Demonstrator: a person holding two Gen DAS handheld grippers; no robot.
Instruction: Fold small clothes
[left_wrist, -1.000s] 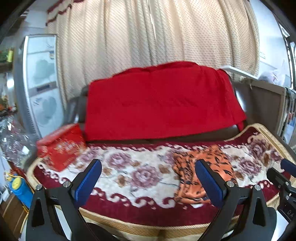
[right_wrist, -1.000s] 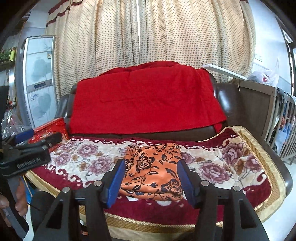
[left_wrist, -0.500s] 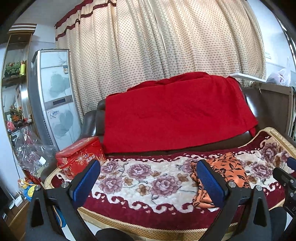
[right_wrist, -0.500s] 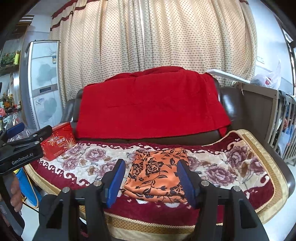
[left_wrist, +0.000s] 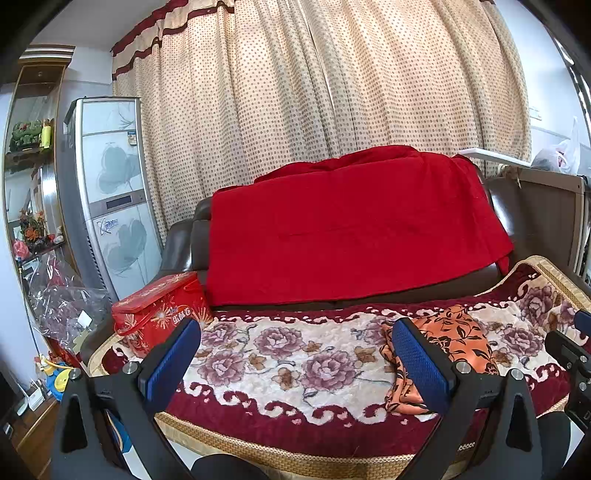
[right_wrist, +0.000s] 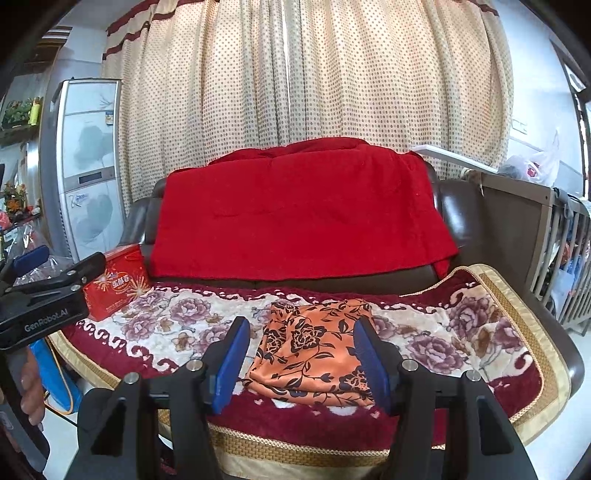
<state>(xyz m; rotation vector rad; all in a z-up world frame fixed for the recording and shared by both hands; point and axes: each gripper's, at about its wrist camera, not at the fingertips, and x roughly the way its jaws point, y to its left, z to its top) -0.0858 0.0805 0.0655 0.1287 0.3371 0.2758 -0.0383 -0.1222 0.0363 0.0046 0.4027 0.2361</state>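
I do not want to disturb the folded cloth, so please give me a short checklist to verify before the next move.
1. Orange floral cloth lies folded flat on the floral blanket: ok.
2. Right tool is open, nothing between its pads, short of the cloth: ok.
3. Left tool is open and empty, over the blanket to the left of the cloth: ok.
4. Red tin box stands apart from the cloth, at the blanket's left end: ok.
5. Red throw stays on the sofa back, clear of the cloth: ok.
6. Underside layers of the cloth are even: cannot tell.
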